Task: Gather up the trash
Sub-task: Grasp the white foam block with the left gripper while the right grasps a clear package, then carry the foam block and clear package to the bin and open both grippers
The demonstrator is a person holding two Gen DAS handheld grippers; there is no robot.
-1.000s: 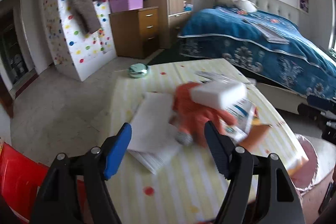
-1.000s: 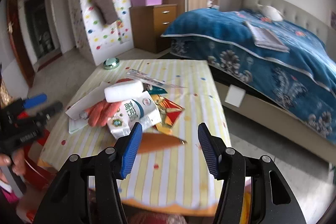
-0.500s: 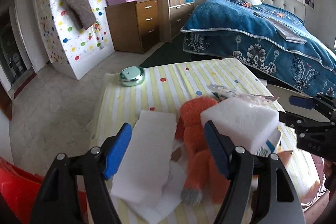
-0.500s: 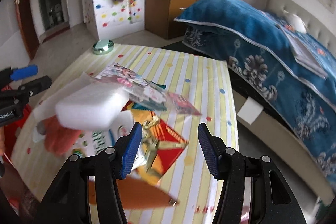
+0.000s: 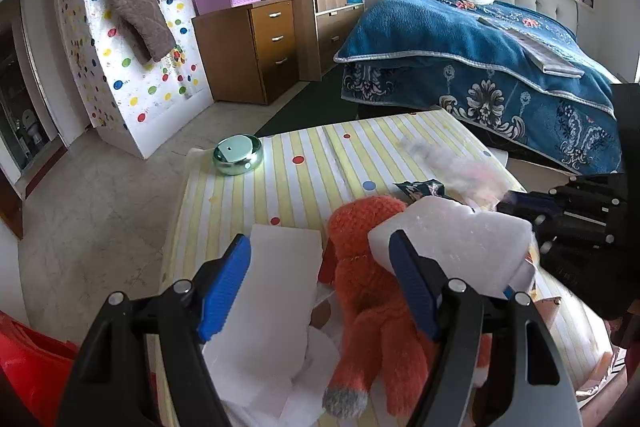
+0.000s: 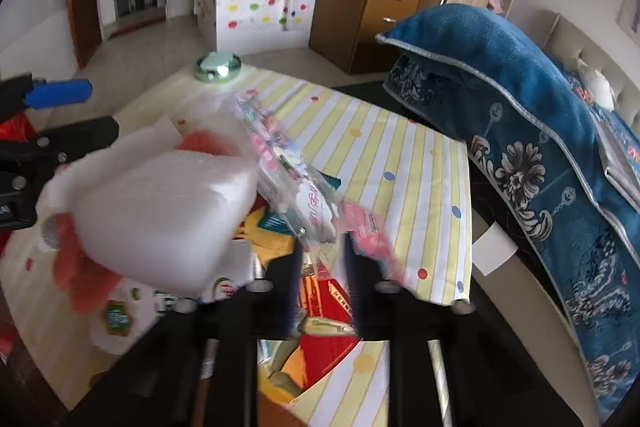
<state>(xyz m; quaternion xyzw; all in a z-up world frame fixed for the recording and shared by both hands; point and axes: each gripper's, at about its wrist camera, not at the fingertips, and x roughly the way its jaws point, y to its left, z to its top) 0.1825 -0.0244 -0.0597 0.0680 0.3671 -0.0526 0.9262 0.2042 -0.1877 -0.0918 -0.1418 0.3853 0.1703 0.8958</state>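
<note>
The clear plastic wrapper [image 6: 308, 195] pinched at the tip of my right tongs [image 6: 320, 267] carries pink print too blurred to read, and the carton [image 6: 132, 311] left of them shows only a green badge. The wrapper is thin, crinkled and see-through, lifted over the striped table [image 6: 400, 163] beside a white foam block [image 6: 160, 211]. My left tongs [image 5: 316, 287] hang spread apart, low over white paper [image 5: 280, 291] and an orange knitted toy [image 5: 372, 311].

Both wrist views look from close above the striped worktop [image 5: 312, 167] toward the bed [image 5: 480, 67], left view from its left end, right view from its near edge, sharing the white foam block [image 6: 160, 215].
</note>
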